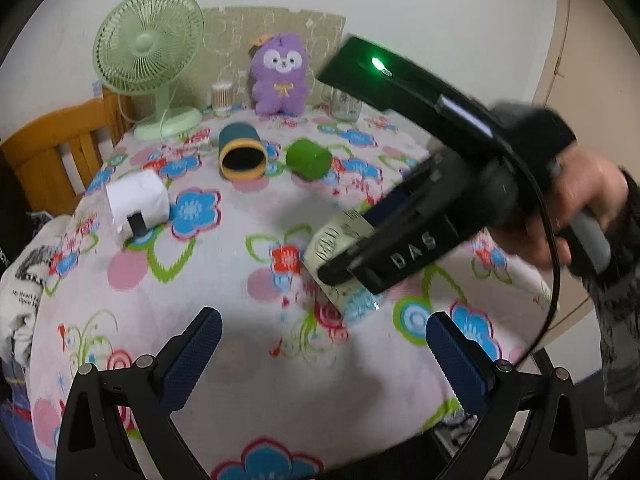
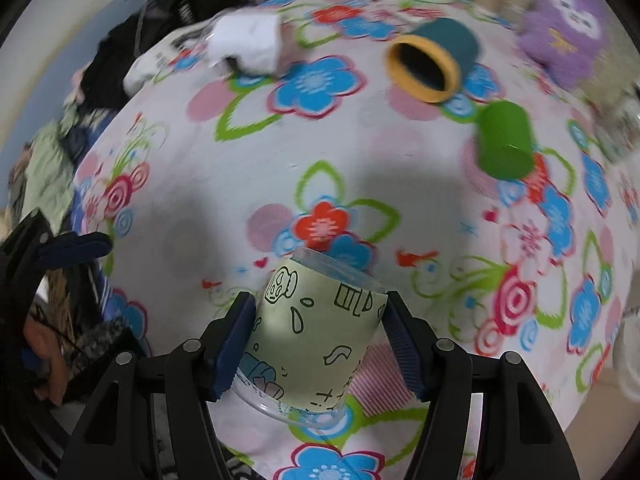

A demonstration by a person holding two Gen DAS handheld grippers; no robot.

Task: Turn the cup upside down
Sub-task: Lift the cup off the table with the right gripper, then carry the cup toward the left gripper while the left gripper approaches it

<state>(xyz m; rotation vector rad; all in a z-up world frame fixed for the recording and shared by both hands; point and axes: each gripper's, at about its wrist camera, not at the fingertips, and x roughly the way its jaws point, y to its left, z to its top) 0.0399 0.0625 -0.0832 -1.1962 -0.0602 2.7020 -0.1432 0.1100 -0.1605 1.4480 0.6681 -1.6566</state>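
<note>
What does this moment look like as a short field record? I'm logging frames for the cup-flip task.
held item: pale green doodled cup, tilted
right gripper: shut on the cup's sides
left gripper: open, holding nothing
surface: floral tablecloth
lying on their sides: teal cup with orange rim, green cup
at back: purple plush, green fan

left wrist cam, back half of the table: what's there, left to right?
Green fan → white-wrapped cup on its side → teal cup with orange rim → purple plush → green cup → glass jar.
</note>
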